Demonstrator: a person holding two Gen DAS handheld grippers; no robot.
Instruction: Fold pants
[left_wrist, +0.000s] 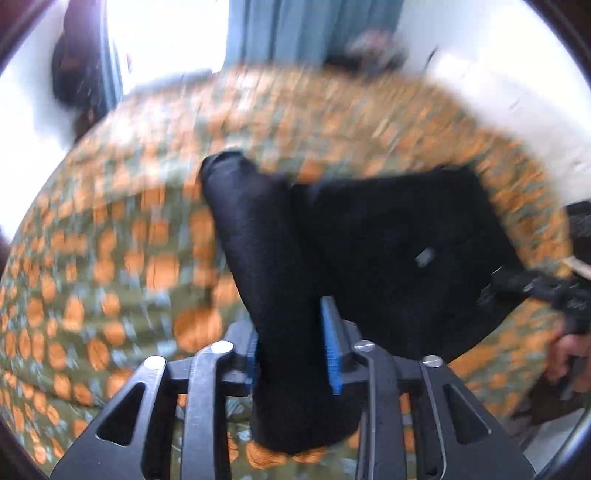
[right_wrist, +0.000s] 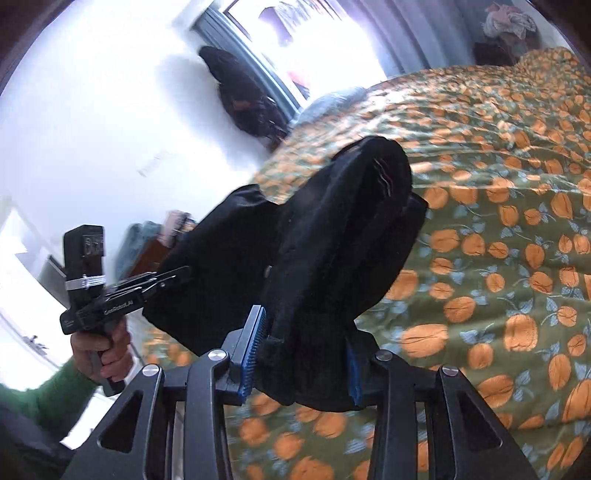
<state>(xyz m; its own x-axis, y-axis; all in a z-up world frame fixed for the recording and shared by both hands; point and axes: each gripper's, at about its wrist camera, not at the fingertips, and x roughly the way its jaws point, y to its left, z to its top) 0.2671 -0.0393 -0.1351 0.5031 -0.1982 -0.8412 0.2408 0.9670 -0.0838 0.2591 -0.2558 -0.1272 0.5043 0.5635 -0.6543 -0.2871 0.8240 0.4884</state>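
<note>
The black pants (left_wrist: 388, 240) hang lifted above a bed with a green, orange-flowered cover (left_wrist: 110, 240). My left gripper (left_wrist: 293, 354) is shut on a bunched fold of the pants between its blue pads (left_wrist: 332, 350). In the right wrist view my right gripper (right_wrist: 299, 354) is shut on another thick fold of the pants (right_wrist: 332, 240), blue pads (right_wrist: 253, 350) pressing the cloth. The left gripper (right_wrist: 181, 275) shows there at left, clamped on the pants' edge. The right gripper (left_wrist: 495, 280) shows at the right of the left wrist view, gripping the pants' edge.
The bed cover (right_wrist: 498, 221) fills most of both views. A white wall (right_wrist: 92, 110), a dark bag (right_wrist: 240, 96) by a bright window and blue curtains (left_wrist: 295, 29) lie beyond the bed. A clothes pile (right_wrist: 506, 20) sits far back.
</note>
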